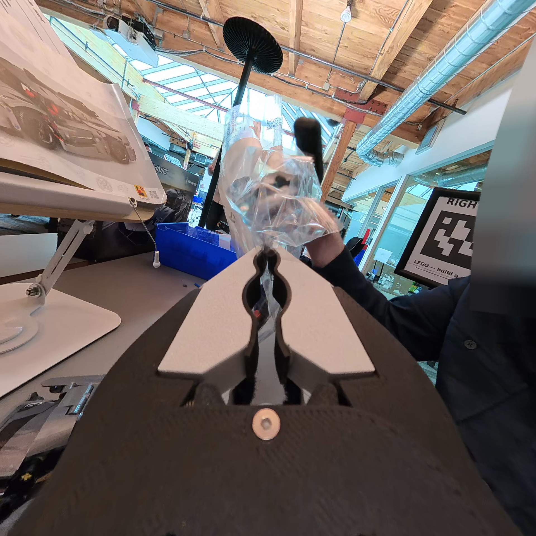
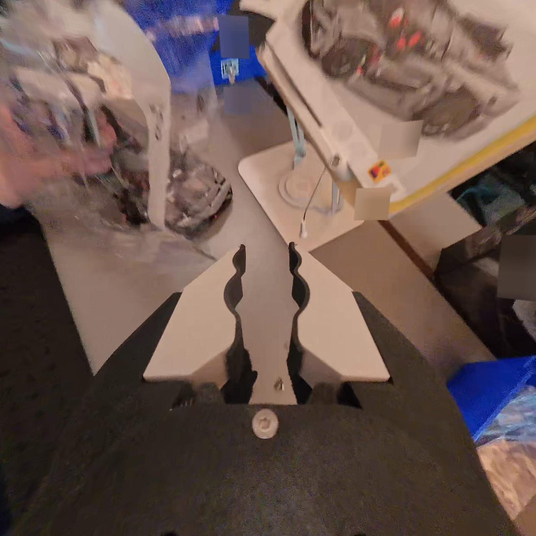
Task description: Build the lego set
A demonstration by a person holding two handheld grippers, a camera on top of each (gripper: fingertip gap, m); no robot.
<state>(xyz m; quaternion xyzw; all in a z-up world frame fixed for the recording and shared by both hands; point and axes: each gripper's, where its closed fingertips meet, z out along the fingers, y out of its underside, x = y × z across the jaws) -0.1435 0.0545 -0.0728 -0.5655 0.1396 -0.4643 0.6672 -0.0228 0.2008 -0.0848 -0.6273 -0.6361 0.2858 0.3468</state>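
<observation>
Bag (image 1: 272, 200) clear plastic, pinched by left hand-held gripper (image 1: 266, 251) | right hand-held gripper (image 2: 266, 246) agape

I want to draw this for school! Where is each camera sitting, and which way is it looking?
Left wrist view: on the left gripper, tilted up toward ceiling beams; it pinches a clear plastic bag; a dark sleeve shows.
Right wrist view: on the right gripper, looking down at the grey table; jaws apart, nothing between them.
Both show the instruction booklet on its white stand.
</observation>
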